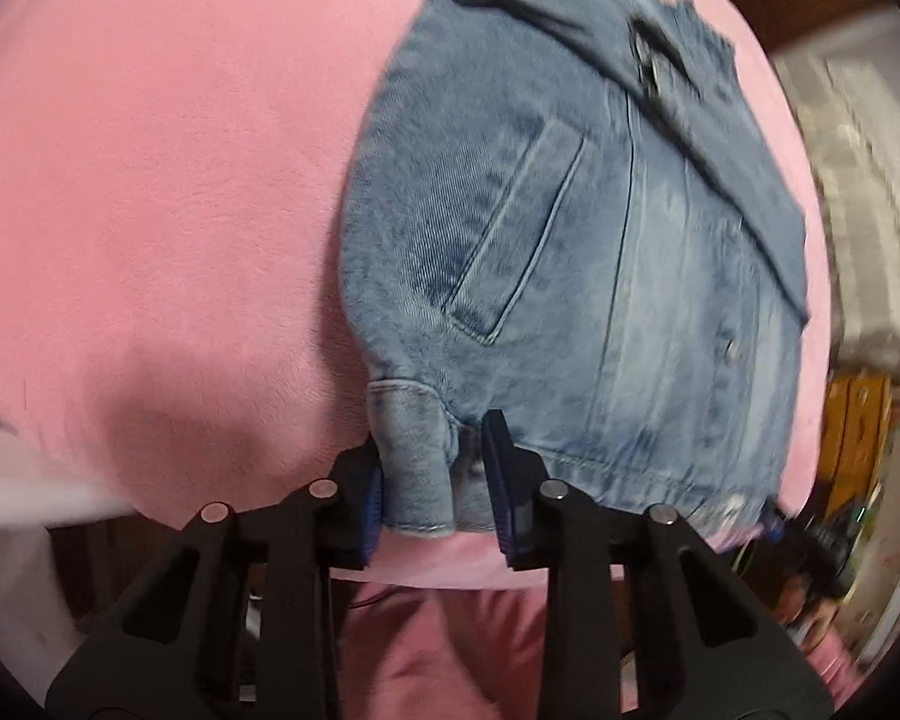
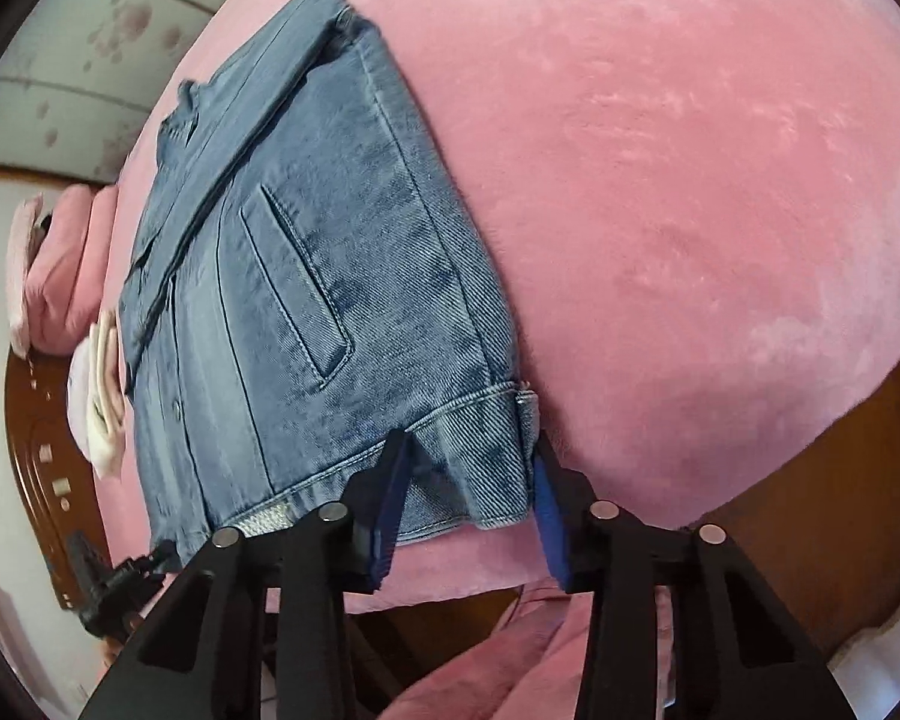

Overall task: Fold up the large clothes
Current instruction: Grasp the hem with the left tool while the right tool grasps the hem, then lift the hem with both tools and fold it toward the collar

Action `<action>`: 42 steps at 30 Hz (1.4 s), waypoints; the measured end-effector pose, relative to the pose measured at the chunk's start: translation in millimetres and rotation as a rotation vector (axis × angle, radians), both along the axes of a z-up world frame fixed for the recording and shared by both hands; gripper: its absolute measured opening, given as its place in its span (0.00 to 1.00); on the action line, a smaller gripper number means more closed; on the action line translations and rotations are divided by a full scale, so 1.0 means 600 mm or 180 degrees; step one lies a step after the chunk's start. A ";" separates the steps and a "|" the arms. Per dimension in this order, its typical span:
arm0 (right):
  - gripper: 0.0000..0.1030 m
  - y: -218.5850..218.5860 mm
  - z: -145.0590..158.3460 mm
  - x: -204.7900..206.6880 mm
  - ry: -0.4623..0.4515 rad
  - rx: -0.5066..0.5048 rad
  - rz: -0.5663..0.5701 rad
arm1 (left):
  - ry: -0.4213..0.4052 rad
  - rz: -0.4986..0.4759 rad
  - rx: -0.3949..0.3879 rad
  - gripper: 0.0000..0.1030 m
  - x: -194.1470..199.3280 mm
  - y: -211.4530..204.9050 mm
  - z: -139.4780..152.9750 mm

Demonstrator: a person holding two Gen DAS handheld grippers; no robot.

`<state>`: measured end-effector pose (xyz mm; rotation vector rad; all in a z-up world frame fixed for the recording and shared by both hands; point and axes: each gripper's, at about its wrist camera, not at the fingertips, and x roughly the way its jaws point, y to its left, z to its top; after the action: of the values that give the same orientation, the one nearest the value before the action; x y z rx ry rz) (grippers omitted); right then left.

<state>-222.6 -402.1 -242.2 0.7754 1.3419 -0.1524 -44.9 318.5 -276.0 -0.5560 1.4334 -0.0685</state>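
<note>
Denim in a washed blue: the jacket (image 1: 570, 276) lies folded on a pink plush bed cover (image 1: 162, 180), its hem edge toward both cameras and a slanted welt pocket (image 1: 516, 234) facing up. Motion blur smears the left wrist view, so the room at its right edge reads only as pale and yellow-brown shapes, and the dark objects on the far part of the jacket cannot be identified. How many layers the fold holds is hidden under the top panel.

Only the right wrist view shows flowered wallpaper (image 2: 108, 30), a stack of pink and white folded fabric (image 2: 90, 324) past the jacket's far side, and carved brown wood (image 2: 36, 450) at the bed's end. It also catches the other black tool low at its left edge. Only the left wrist view shows a folded sleeve cuff (image 1: 414, 456) sticking out at the hem corner.

Left tongs (image 1: 432, 480) stand moderately apart, blue pads on either side of that cuff; the left pad sits right against it, the right pad seems pressed at the hem beside it, though a firm pinch cannot be confirmed. Right tongs (image 2: 465, 486) are spread wider, straddling the opposite hem corner, whose denim lies between the pads with a gap visible inside the left one.
</note>
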 end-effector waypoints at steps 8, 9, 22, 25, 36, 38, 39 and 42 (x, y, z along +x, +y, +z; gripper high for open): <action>0.19 0.032 0.074 -0.023 -0.0388 0.0393 -0.0714 | -0.0325 0.1060 -0.0731 0.10 -0.037 0.019 0.065; 0.17 0.035 0.082 -0.021 -0.0421 0.0415 -0.0745 | -0.0361 0.1152 -0.0808 0.10 -0.035 0.016 0.075; 0.10 0.095 0.244 0.103 -0.1255 0.1076 -0.1060 | -0.0985 0.0816 -0.0587 0.09 0.082 -0.028 0.285; 0.09 0.088 0.293 0.140 -0.1602 0.1178 -0.1102 | -0.1251 0.0867 -0.0598 0.08 0.109 -0.022 0.345; 0.08 0.041 0.343 0.271 -0.1952 0.1462 -0.1395 | -0.1330 0.1254 -0.0784 0.08 0.248 -0.005 0.416; 0.08 0.027 0.341 0.293 -0.1956 0.1473 -0.1471 | -0.1319 0.1338 -0.0709 0.08 0.280 -0.010 0.421; 0.08 0.024 0.338 0.311 -0.1956 0.1468 -0.1527 | -0.1331 0.1358 -0.0681 0.08 0.293 -0.016 0.420; 0.08 0.008 0.333 0.346 -0.1957 0.1472 -0.1603 | -0.1304 0.1398 -0.0597 0.08 0.340 -0.035 0.426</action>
<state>-15.2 -397.4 -42.2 1.4125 0.5774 0.0095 158.9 297.8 -20.3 -0.9427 0.8899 0.0328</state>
